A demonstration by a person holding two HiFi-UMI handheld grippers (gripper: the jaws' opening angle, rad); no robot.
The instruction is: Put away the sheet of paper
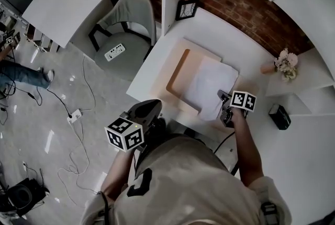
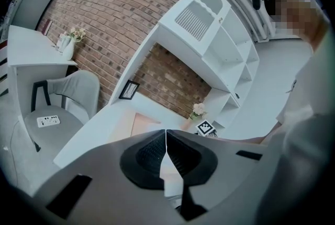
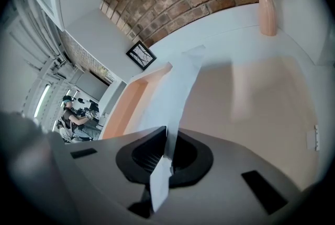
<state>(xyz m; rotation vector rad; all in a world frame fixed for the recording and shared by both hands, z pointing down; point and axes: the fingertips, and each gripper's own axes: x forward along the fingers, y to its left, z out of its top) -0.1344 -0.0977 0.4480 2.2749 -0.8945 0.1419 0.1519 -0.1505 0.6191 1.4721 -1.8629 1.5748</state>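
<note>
A white sheet of paper (image 1: 211,86) lies over the beige desk mat (image 1: 180,59) on the white desk (image 1: 152,69). My right gripper (image 1: 225,107) is shut on the sheet's near right corner; in the right gripper view the sheet (image 3: 178,88) runs up from between the jaws (image 3: 166,152), lifted and bent. My left gripper (image 1: 144,114) hangs off the desk's near edge, shut, with nothing in it (image 2: 166,152). An orange folder edge (image 1: 177,69) shows under the sheet's left side.
A small picture frame (image 1: 186,9) leans at the back of the desk. A vase of flowers (image 1: 284,64) stands at the right. A black object (image 1: 279,116) lies on the side shelf. A grey chair (image 1: 125,30) stands left of the desk.
</note>
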